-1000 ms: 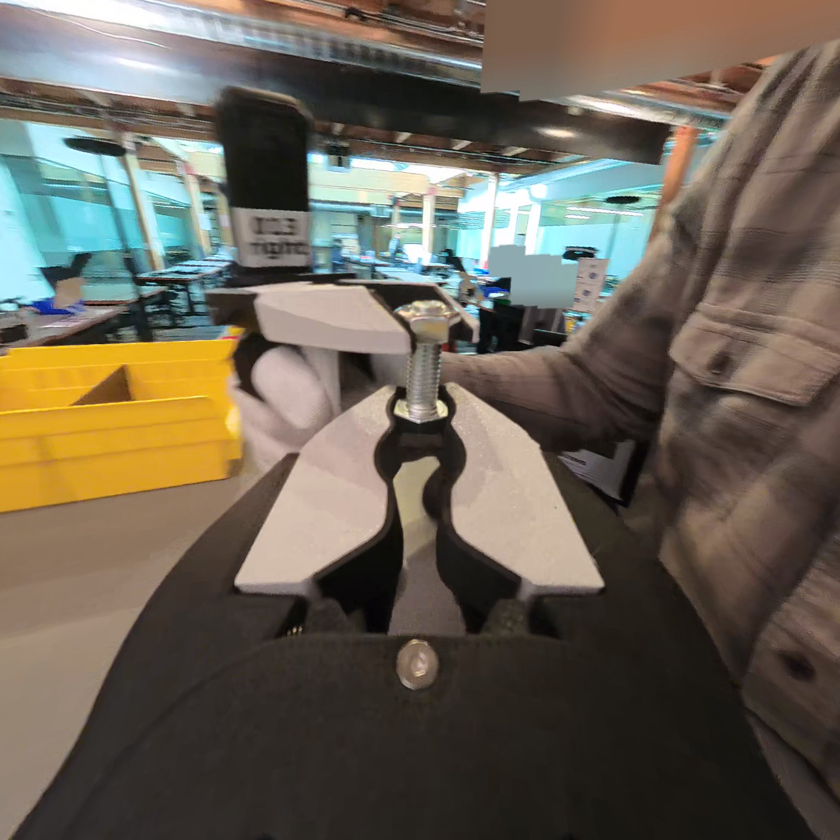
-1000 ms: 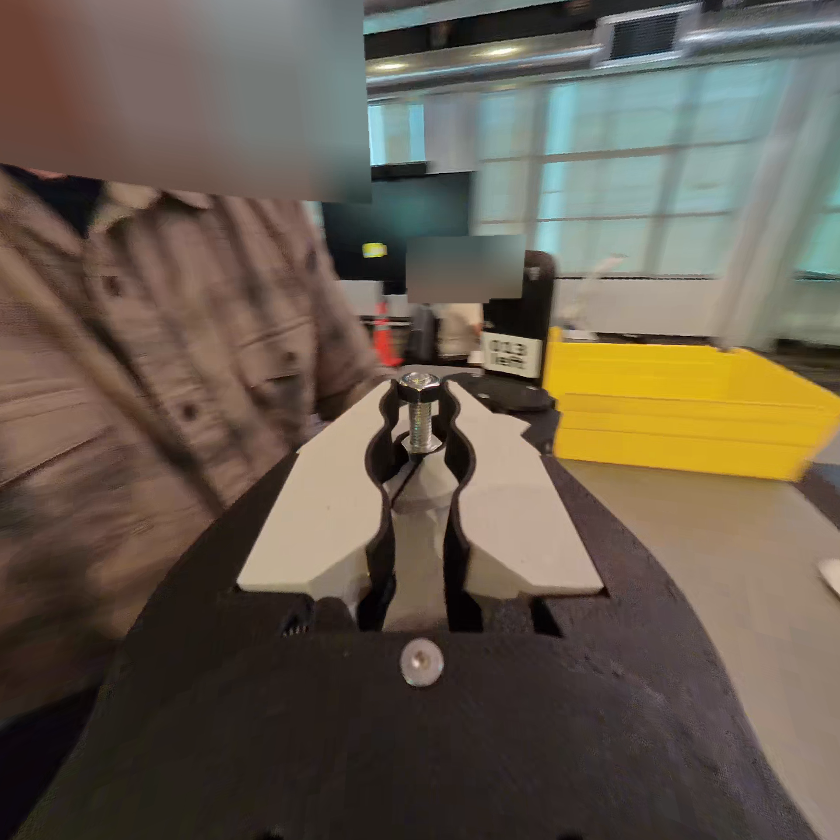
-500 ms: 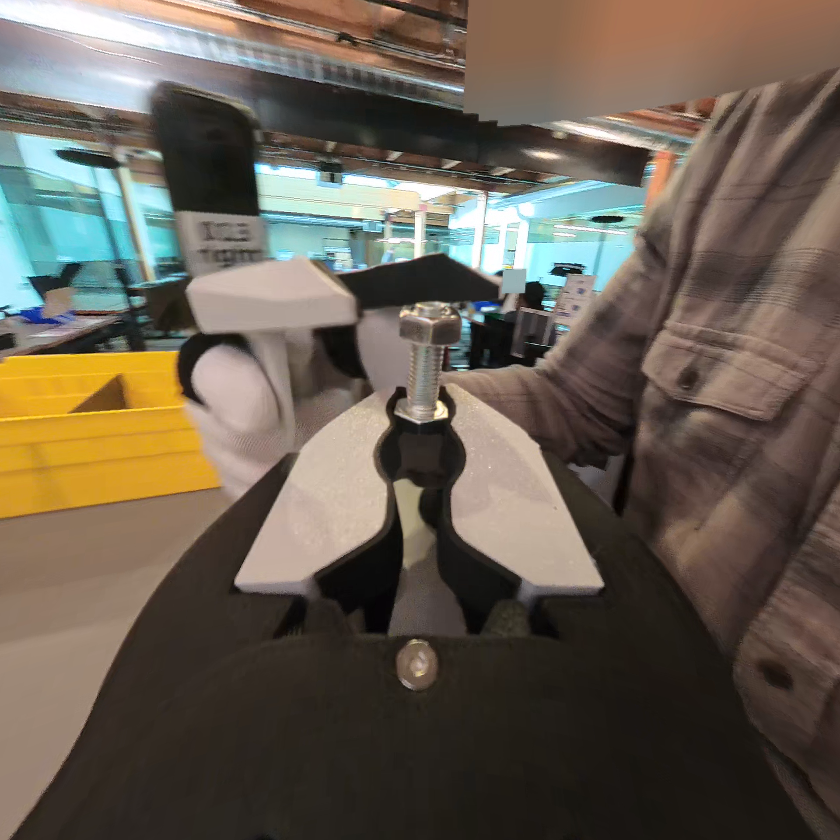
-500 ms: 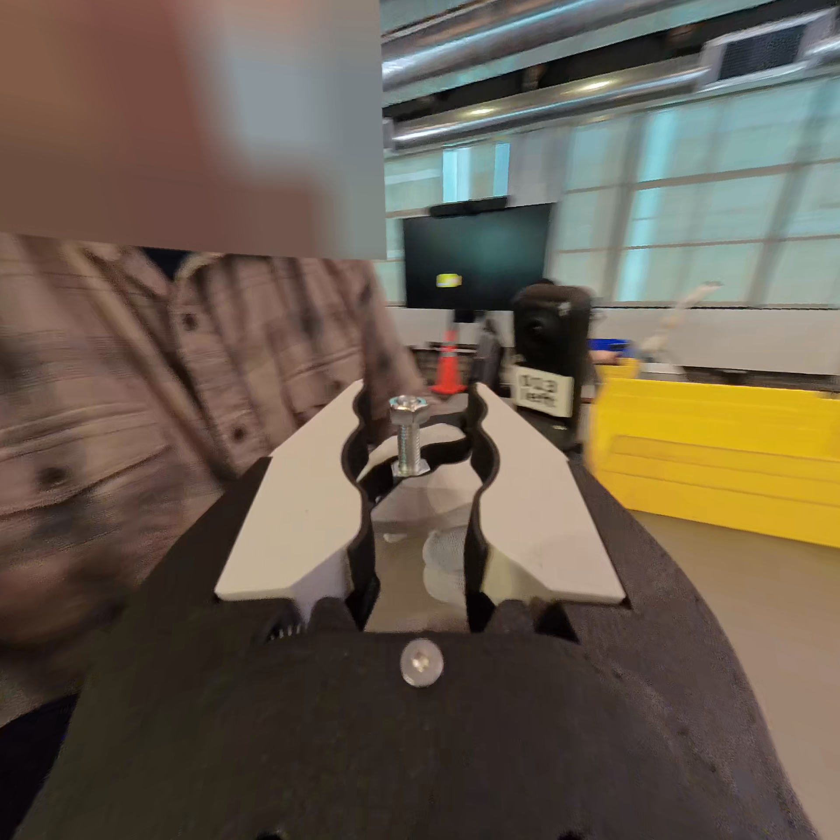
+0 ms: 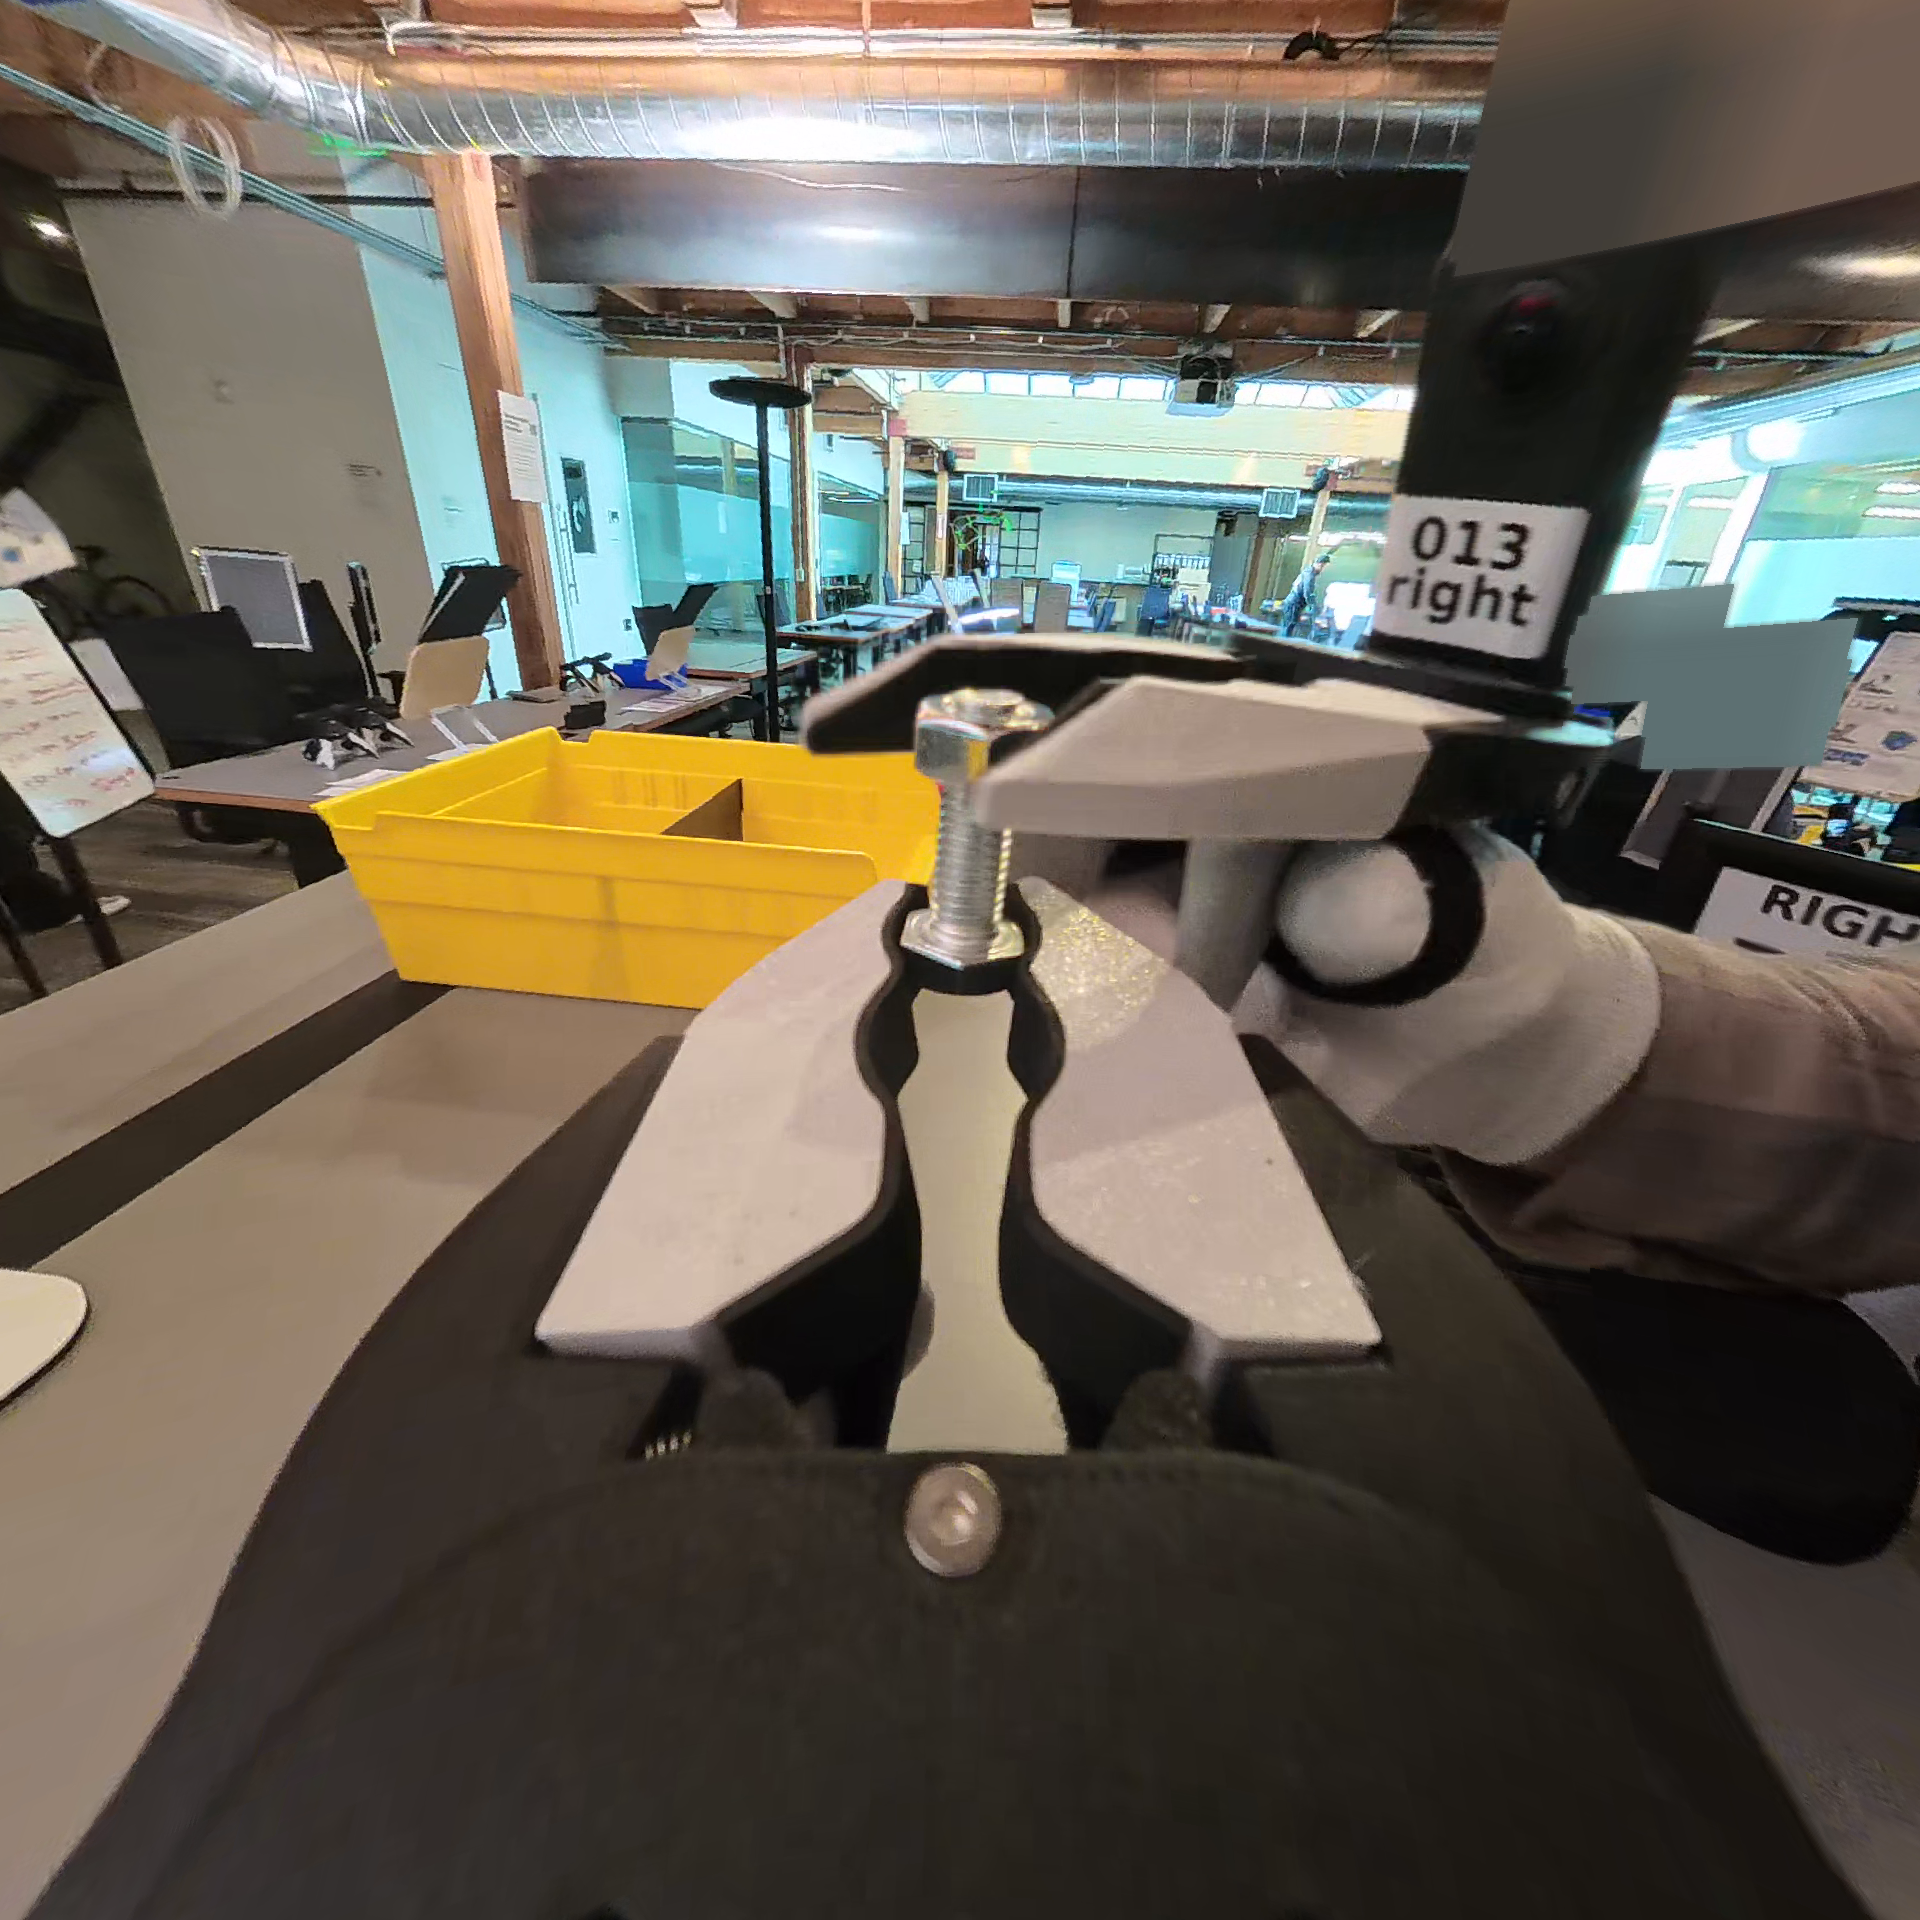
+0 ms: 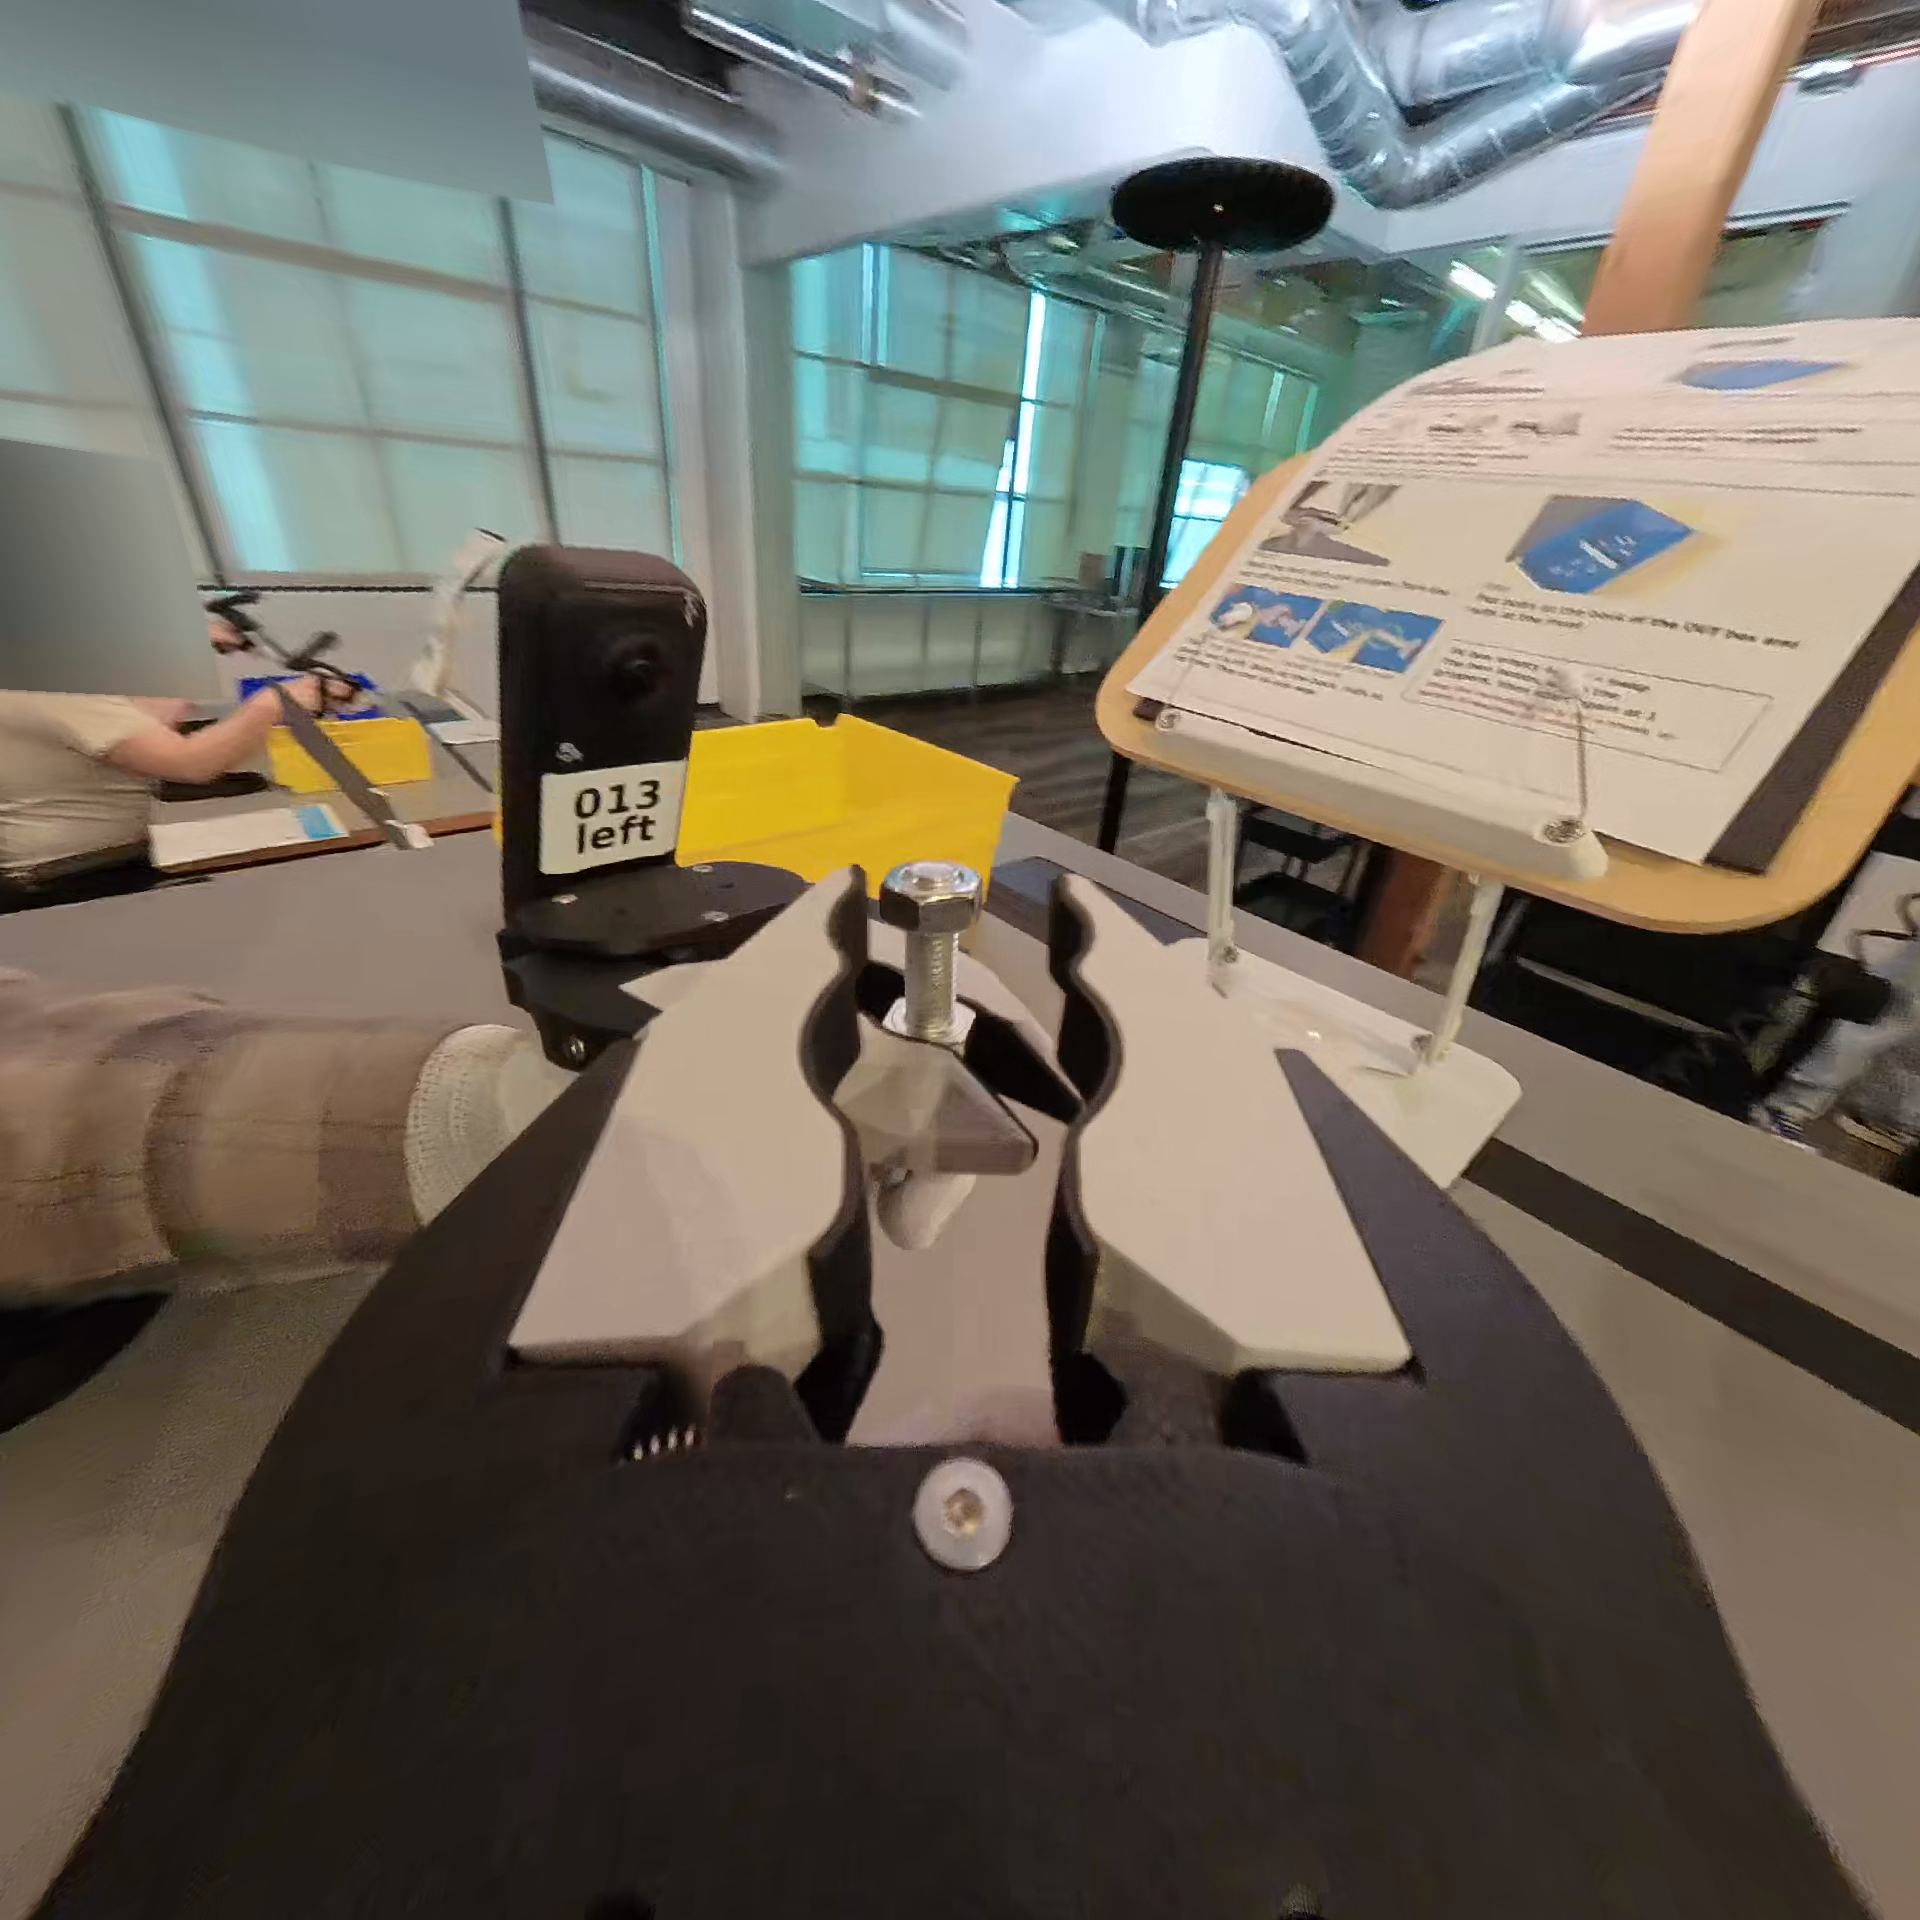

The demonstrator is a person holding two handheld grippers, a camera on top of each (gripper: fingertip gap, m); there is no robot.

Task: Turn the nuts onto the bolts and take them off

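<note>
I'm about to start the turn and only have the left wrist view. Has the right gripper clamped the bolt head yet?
Observer: No. In the right wrist view the right gripper is open: the head of the bolt sits between the jaws with a gap on each side.
Operator: Is the head deep enough to catch?
Observer: It sits near the tips of the jaws, not back in their notches, and above the nut that the left gripper holds.
Operator: Anything on the far side I could hit?
Observer: A paper stand is on the table just beyond the right gripper, on its right.
</note>
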